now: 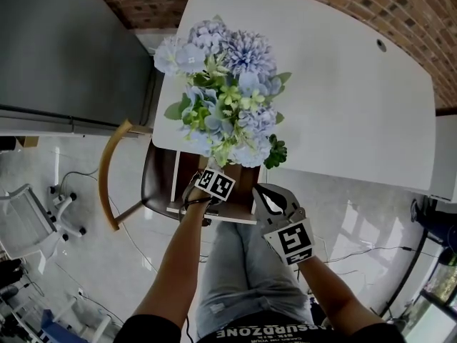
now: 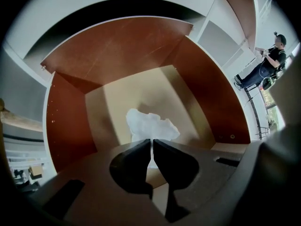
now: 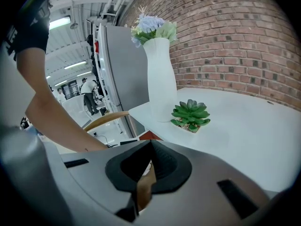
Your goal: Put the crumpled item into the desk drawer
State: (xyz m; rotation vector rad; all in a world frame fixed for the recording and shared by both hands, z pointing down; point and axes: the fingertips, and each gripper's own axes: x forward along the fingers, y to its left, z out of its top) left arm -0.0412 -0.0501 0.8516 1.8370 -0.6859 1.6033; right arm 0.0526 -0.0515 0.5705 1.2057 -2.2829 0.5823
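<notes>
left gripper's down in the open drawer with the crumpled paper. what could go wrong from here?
The left gripper pinches the crumpled paper only by a thin edge at its tips; it may slip early or cling on release.
The drawer walls stand close around that gripper; a crooked lift-out could knock them.
The right gripper, shut, sits near the succulent at the desk edge; a swing could hit it.
</notes>
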